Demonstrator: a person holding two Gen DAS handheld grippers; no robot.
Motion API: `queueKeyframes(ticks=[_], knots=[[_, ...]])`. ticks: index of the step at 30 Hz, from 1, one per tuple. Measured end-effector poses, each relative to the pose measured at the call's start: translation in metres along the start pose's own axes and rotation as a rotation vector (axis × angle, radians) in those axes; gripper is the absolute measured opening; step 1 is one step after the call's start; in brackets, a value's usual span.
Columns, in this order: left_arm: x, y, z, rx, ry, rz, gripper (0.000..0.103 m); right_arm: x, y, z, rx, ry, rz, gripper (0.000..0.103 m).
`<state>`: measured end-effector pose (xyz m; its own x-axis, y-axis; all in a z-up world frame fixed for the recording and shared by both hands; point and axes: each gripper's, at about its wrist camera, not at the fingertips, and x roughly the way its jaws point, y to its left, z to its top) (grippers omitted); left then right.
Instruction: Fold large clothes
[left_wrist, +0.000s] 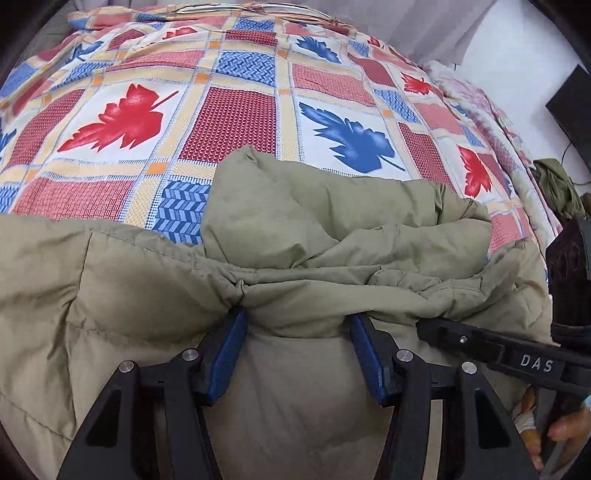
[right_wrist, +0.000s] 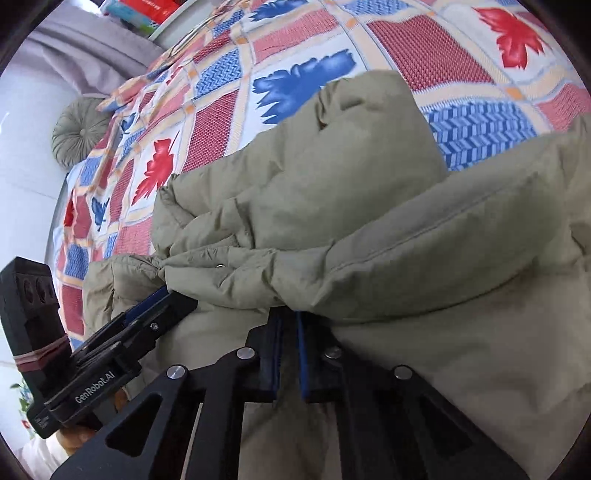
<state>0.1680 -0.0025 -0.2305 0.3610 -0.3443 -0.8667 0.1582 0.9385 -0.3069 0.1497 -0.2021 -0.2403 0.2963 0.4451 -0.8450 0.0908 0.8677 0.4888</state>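
Observation:
A puffy olive-green jacket (left_wrist: 332, 236) lies bunched on a bed's patchwork quilt (left_wrist: 229, 122) with red and blue leaves. My left gripper (left_wrist: 297, 314) holds a thick padded fold of the jacket between its blue pads, with the jaws standing wide. In the right wrist view it (right_wrist: 177, 299) enters from the left, its tip under the jacket (right_wrist: 332, 184). My right gripper (right_wrist: 288, 314) has its jaws almost together, and a jacket fold hides the tips pinched into the fabric. In the left wrist view it (left_wrist: 424, 326) reaches in from the right.
A round grey-green cushion (right_wrist: 79, 129) sits by the bed's far side near a pale wall. Dark green clothing (left_wrist: 557, 188) lies off the bed's right edge below a black panel (left_wrist: 569, 99). A person's hand (left_wrist: 565, 432) holds the right gripper's handle.

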Motion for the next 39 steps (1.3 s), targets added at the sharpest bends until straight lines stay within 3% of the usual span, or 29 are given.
queueKeyframes(ticks=[2, 4, 8, 12, 15, 17, 23, 27, 39], knots=[[-0.006, 0.006, 0.003, -0.001, 0.002, -0.015, 0.059, 0.000, -0.001, 0.001, -0.001, 0.012, 0.008, 0.004], [-0.017, 0.017, 0.005, 0.006, -0.014, 0.015, 0.059, -0.009, -0.003, 0.004, -0.022, 0.021, 0.002, 0.005], [-0.045, 0.060, 0.007, -0.032, -0.050, 0.126, 0.059, -0.048, -0.027, 0.013, -0.058, -0.034, -0.114, 0.005], [-0.070, 0.106, 0.003, -0.129, -0.071, 0.200, 0.059, -0.088, -0.085, 0.022, 0.058, -0.093, -0.247, 0.004], [-0.064, 0.129, 0.000, -0.141, -0.050, 0.263, 0.059, -0.114, -0.110, 0.017, 0.123, -0.135, -0.288, 0.005], [-0.048, 0.139, 0.001, -0.166, -0.025, 0.250, 0.059, -0.117, -0.115, 0.014, 0.121, -0.147, -0.327, 0.005], [-0.013, 0.135, 0.011, -0.148, -0.022, 0.277, 0.060, -0.078, -0.132, 0.025, 0.166, -0.119, -0.347, 0.004], [-0.012, 0.137, 0.013, -0.159, -0.022, 0.269, 0.060, -0.065, -0.134, 0.032, 0.153, -0.126, -0.370, 0.004], [-0.055, 0.124, 0.008, -0.148, 0.030, 0.332, 0.060, -0.097, -0.102, 0.020, 0.116, -0.125, -0.410, 0.010]])
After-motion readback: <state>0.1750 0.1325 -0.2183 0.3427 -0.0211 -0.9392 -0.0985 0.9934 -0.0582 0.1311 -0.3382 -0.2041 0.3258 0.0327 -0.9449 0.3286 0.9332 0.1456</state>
